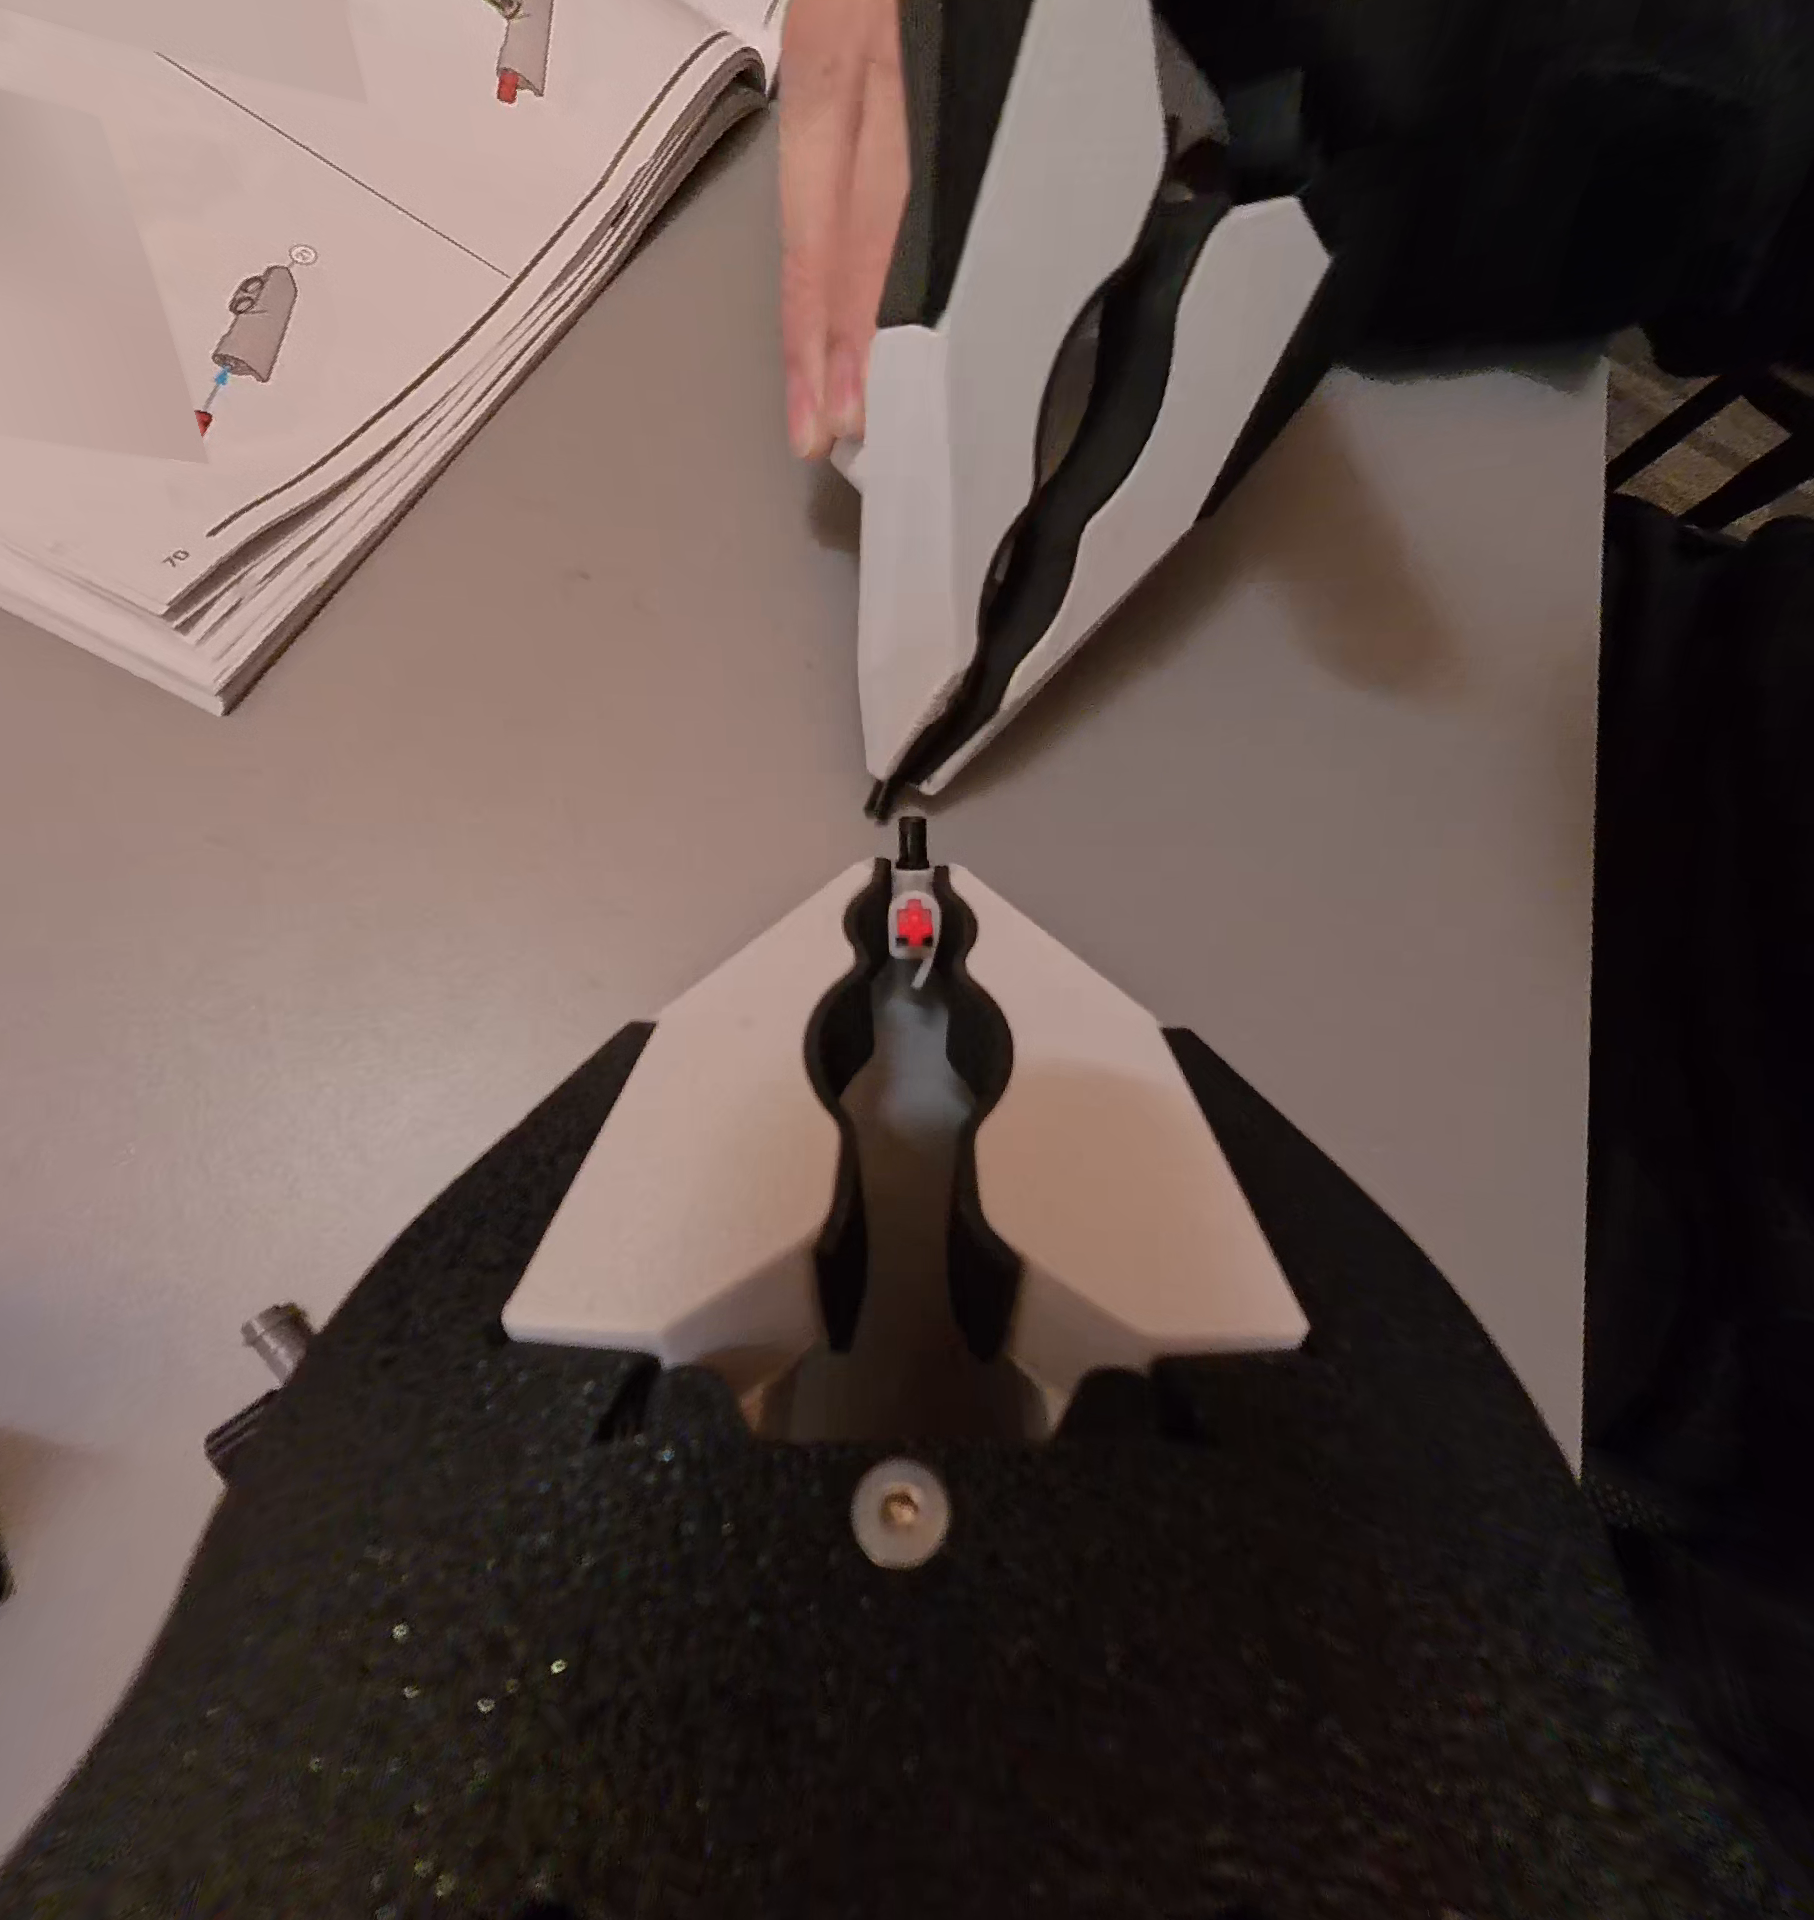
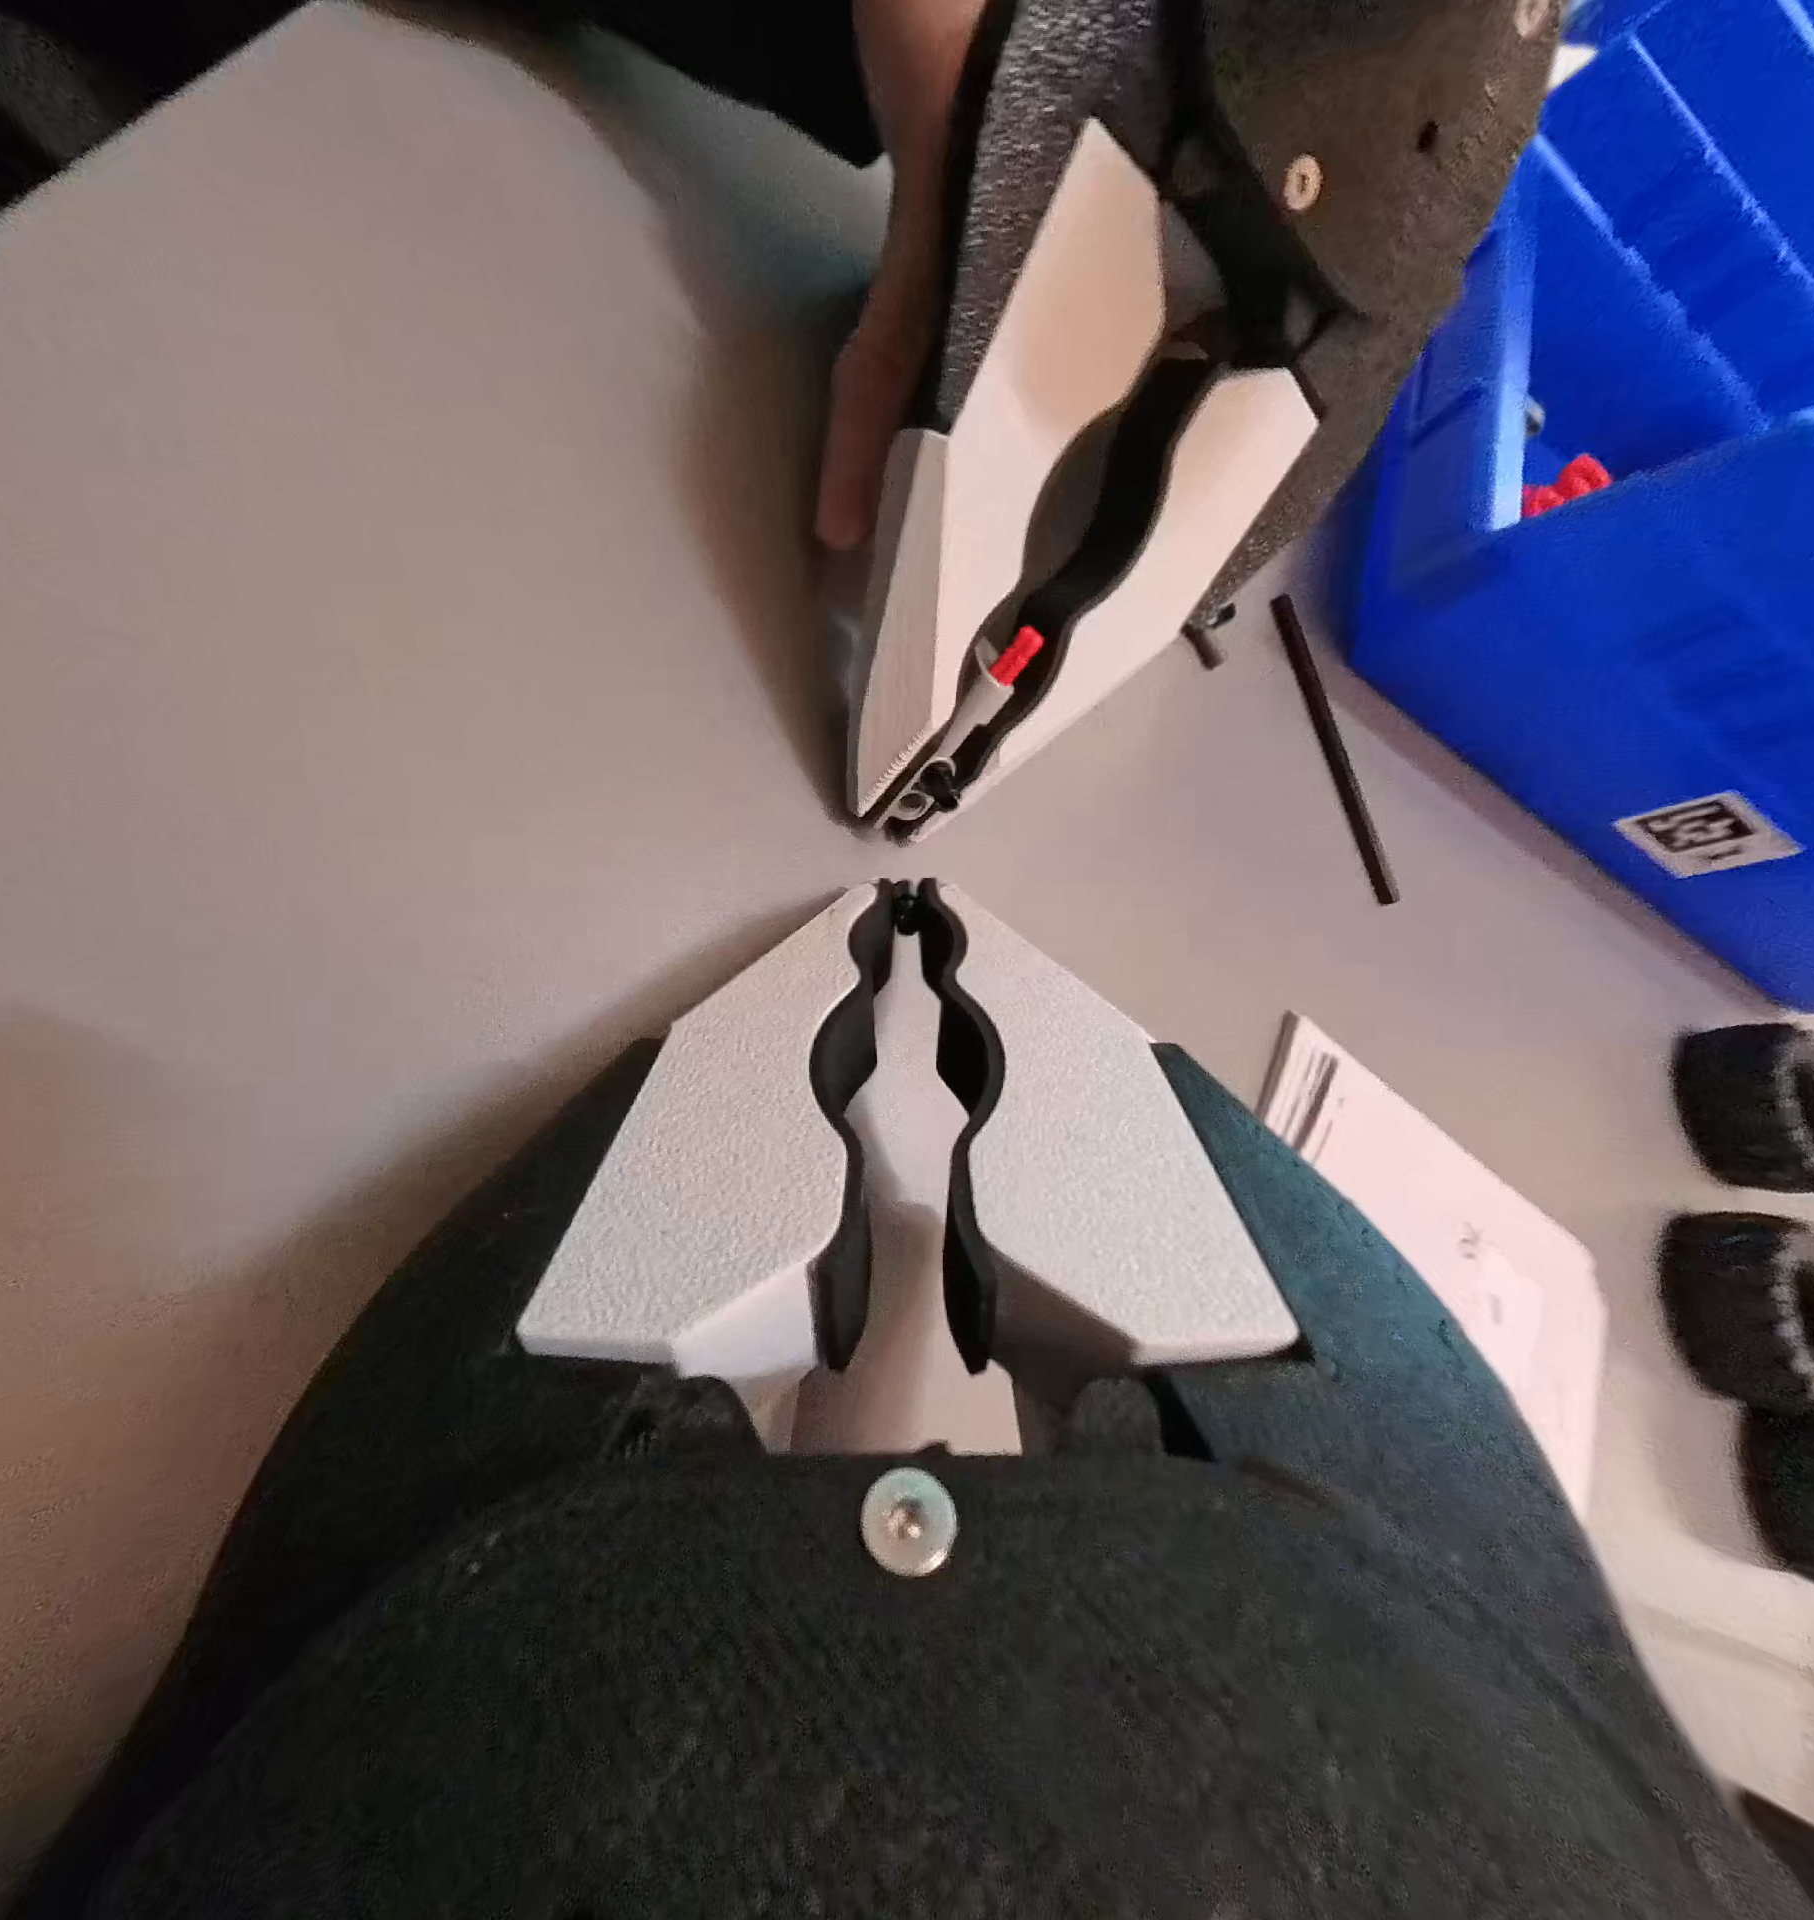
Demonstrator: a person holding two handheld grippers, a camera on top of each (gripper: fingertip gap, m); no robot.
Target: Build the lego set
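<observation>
Tabletop (image 1: 467,935) pale grey; left hand-held gripper (image 1: 913,873) clamps grey connector (image 1: 913,925); right hand-held gripper (image 2: 901,894) pinches black pin (image 2: 901,912).

Left gripper (image 1: 913,873) and right gripper (image 2: 903,896) meet tip to tip, fingers pinched nearly together.

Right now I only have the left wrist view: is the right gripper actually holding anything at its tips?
Observer: Yes. The right wrist view shows the right gripper shut on a small black part.
Operator: Where are the spare parts?
Observer: In a blue bin beside the left gripper, which grips the grey connector; red pieces show inside the bin.
Operator: Anything loose on the table?
Observer: A long black axle lies on the table between that gripper and the bin.
</observation>
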